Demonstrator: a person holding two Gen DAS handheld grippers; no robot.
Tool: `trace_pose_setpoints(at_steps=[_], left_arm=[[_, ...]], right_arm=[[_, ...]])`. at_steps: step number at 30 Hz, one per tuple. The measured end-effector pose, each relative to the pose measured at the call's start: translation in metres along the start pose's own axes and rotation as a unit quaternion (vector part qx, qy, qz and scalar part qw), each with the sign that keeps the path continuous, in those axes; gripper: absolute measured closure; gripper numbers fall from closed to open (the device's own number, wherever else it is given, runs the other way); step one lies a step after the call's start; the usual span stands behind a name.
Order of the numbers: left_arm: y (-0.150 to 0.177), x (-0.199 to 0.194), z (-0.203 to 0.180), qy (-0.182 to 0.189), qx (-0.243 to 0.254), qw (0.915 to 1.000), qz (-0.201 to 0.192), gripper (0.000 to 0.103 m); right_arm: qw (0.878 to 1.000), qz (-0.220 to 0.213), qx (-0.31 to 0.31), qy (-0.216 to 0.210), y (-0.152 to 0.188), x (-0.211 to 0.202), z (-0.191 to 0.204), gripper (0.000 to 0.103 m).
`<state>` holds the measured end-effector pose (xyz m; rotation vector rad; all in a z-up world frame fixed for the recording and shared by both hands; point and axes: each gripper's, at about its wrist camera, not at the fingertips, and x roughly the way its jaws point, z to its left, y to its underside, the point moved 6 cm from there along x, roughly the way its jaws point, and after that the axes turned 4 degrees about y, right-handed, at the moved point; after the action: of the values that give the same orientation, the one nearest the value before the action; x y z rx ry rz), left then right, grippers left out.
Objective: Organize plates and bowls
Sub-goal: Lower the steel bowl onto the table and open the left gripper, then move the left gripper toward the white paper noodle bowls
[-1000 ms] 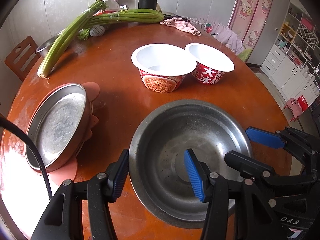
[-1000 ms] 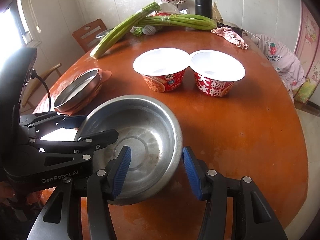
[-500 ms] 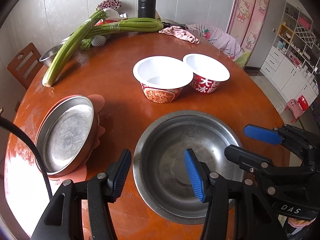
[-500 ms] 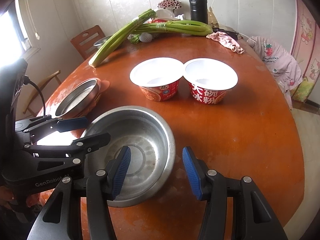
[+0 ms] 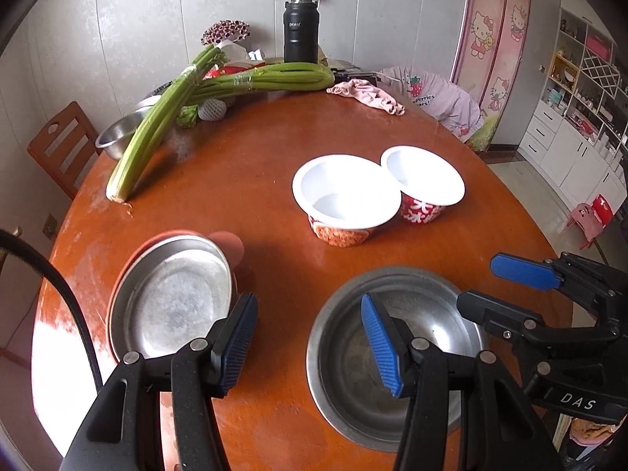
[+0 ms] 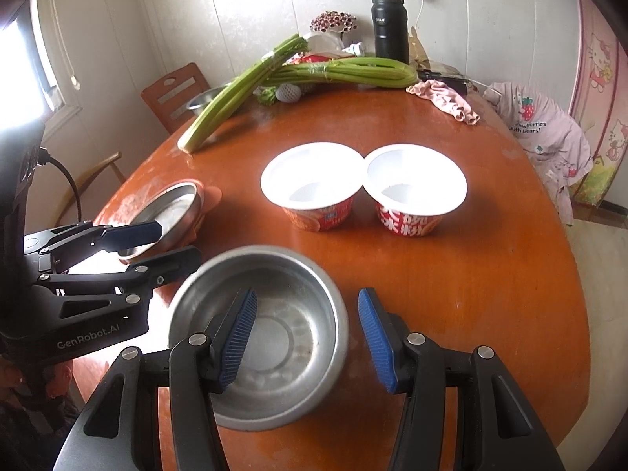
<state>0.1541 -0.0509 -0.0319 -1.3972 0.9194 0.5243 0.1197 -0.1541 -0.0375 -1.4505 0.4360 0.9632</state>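
Observation:
A large steel bowl (image 5: 431,322) (image 6: 294,314) rests empty on the round orange table (image 5: 255,165), at its near side. My left gripper (image 5: 310,343) (image 6: 178,241) hovers open over the bowl's left rim and holds nothing. Over the right rim hangs my right gripper (image 6: 306,343) (image 5: 479,282), also open and empty. To the left, a steel plate (image 5: 168,306) (image 6: 168,212) sits on a pink mat (image 5: 231,247). Two empty white-lined noodle bowls (image 5: 347,204) (image 5: 422,184) stand side by side mid-table, also seen in the right wrist view (image 6: 314,188) (image 6: 416,188).
Celery bunches (image 5: 157,133) lie across the far left, over a small steel bowl (image 5: 117,141). A black flask (image 5: 300,27) and a pink cloth (image 5: 369,94) sit at the far edge. A wooden chair (image 5: 59,145) stands on the left, a jacket-draped chair (image 6: 549,129) on the right.
Both grippers have risen and drawn back from the steel bowl, which stays on the table. Their jaws have kept the same width.

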Motion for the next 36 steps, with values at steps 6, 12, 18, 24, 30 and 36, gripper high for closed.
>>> trace_pose_setpoints(at_steps=[6, 12, 18, 24, 30, 36], left_arm=[[-0.025, -0.003, 0.009, -0.005, 0.003, 0.9999, -0.012, 0.048], [-0.054, 0.007, 0.020, -0.003, 0.006, 0.9999, -0.010, 0.048], [-0.074, 0.029, 0.025, -0.003, 0.011, 0.9999, 0.000, 0.048], [-0.081, 0.064, 0.029, 0.005, 0.000, 0.9996, 0.027, 0.048], [-0.082, 0.096, 0.030, 0.022, -0.014, 0.9981, 0.056, 0.048], [-0.084, 0.115, 0.030, 0.037, -0.021, 0.9967, 0.070, 0.048]], right_arm=[[1.000, -0.012, 0.011, -0.005, -0.019, -0.004, -0.001, 0.047], [1.000, -0.022, 0.021, -0.007, -0.043, 0.002, -0.003, 0.047], [0.999, -0.014, 0.042, -0.010, -0.058, 0.023, -0.005, 0.047], [0.999, 0.010, 0.051, -0.008, -0.058, 0.052, -0.004, 0.047], [0.998, 0.024, 0.054, -0.009, -0.058, 0.074, -0.004, 0.047], [0.997, 0.035, 0.062, -0.009, -0.055, 0.090, -0.006, 0.047]])
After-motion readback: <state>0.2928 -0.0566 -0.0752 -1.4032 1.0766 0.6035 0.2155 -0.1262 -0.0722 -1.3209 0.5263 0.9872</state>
